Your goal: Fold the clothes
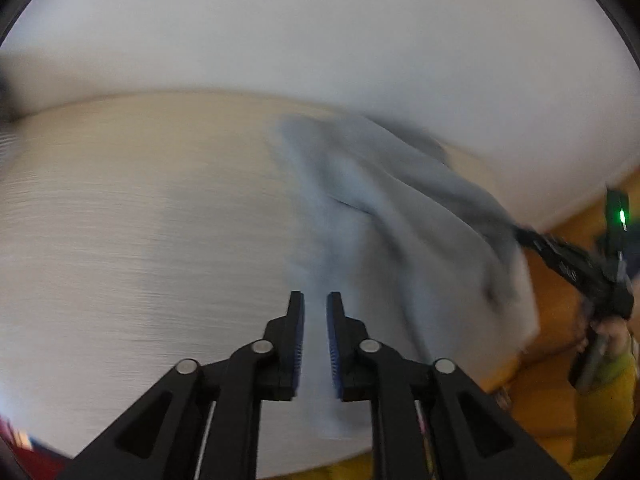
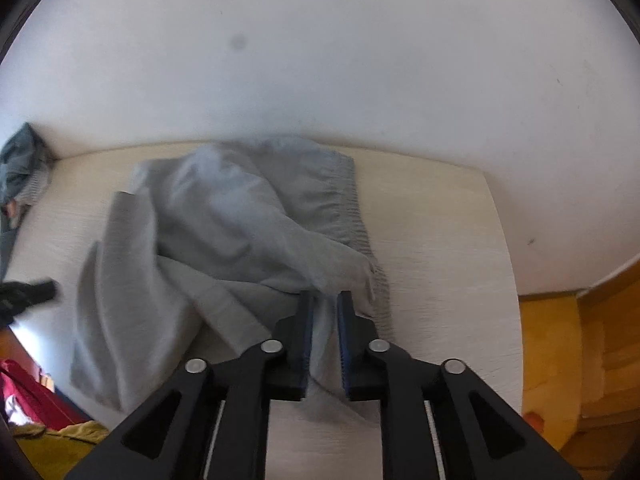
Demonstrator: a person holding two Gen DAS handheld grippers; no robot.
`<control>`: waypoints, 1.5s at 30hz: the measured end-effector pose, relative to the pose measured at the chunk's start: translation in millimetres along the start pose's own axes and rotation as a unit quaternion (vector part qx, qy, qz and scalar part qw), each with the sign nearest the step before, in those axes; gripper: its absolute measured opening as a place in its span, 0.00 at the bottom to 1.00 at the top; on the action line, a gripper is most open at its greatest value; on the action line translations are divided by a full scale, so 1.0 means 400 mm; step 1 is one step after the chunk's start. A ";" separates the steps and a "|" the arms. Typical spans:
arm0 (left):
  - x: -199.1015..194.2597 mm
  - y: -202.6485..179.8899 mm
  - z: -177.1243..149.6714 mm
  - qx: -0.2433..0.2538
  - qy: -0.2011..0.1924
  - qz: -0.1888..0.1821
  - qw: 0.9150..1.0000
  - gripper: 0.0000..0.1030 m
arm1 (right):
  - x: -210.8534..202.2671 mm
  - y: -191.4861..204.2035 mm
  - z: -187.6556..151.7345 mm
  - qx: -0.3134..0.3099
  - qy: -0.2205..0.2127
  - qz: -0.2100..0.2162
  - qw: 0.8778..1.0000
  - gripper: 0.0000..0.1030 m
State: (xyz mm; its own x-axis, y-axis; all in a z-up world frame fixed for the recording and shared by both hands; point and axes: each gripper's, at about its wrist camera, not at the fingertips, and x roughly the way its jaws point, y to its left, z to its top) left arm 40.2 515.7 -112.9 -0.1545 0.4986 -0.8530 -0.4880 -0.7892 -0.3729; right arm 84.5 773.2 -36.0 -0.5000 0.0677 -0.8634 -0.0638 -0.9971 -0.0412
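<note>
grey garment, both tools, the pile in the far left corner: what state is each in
grey garment: crumpled and unfolded on the table, near edge lifted
right tool: narrow gap, shut on a fold of the garment
left tool: narrow gap, garment edge between the fingers, grip unclear
dark clothes pile: bunched in the table's far left corner
</note>
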 end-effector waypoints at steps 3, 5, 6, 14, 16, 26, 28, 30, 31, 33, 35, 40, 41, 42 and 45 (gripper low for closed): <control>0.063 -0.078 0.004 0.051 0.037 -0.012 0.998 0.18 | -0.023 -0.011 -0.008 -0.008 -0.002 0.037 0.999 0.22; 0.080 -0.094 -0.004 0.063 0.049 -0.013 0.997 0.18 | -0.028 -0.013 -0.015 -0.019 0.005 0.061 0.998 0.22; 0.082 -0.106 -0.011 0.066 0.055 -0.014 0.996 0.18 | -0.025 -0.008 -0.020 -0.031 0.010 0.064 0.997 0.22; 0.070 -0.236 0.014 0.105 0.049 -0.081 0.990 0.61 | 0.083 0.040 -0.049 -0.066 0.054 0.087 0.993 0.22; 0.092 -0.242 0.018 0.116 0.050 -0.048 0.991 0.72 | 0.105 0.050 -0.044 -0.070 0.061 0.090 0.992 0.22; 0.175 -0.257 0.032 0.105 0.074 0.008 0.992 0.74 | 0.177 0.125 -0.043 -0.107 0.074 0.088 0.988 0.35; 0.178 -0.260 0.028 0.108 0.077 0.013 0.991 0.74 | 0.190 0.125 -0.042 -0.106 0.073 0.080 0.988 0.35; 0.179 -0.260 0.026 0.108 0.080 0.012 0.991 0.76 | 0.197 0.118 -0.040 -0.094 0.071 0.086 0.989 0.24; 0.180 -0.262 0.023 0.112 0.081 0.010 0.990 0.79 | 0.199 0.114 -0.039 -0.090 0.071 0.087 0.990 0.20; 0.186 -0.269 0.015 0.124 0.083 0.013 0.989 0.81 | 0.202 0.106 -0.036 -0.082 0.069 0.088 0.990 0.13; 0.189 -0.271 0.009 0.133 0.076 0.015 0.988 0.79 | 0.198 0.102 -0.032 -0.071 0.063 0.093 0.991 0.10; 0.142 -0.247 0.012 0.134 0.056 0.018 0.989 0.06 | 0.139 0.068 0.000 -0.029 0.011 0.097 0.995 0.05; 0.124 -0.231 0.021 0.114 0.040 0.017 0.992 0.05 | 0.118 0.061 0.007 -0.019 -0.003 0.095 0.995 0.05; 0.094 -0.211 0.031 0.102 0.021 0.025 0.994 0.05 | 0.090 0.050 0.012 -0.012 -0.017 0.090 0.996 0.05; -0.026 -0.139 0.059 0.067 -0.045 0.051 0.995 0.05 | -0.004 0.010 0.019 0.005 -0.064 0.069 0.996 0.05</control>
State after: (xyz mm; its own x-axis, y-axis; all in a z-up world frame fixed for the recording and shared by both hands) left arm 48.7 562.7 -74.8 -0.2819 0.4530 -0.8458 -0.5757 -0.7851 -0.2287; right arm 78.3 769.2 -31.0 -0.6100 -0.0652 -0.7897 0.0046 -0.9969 0.0788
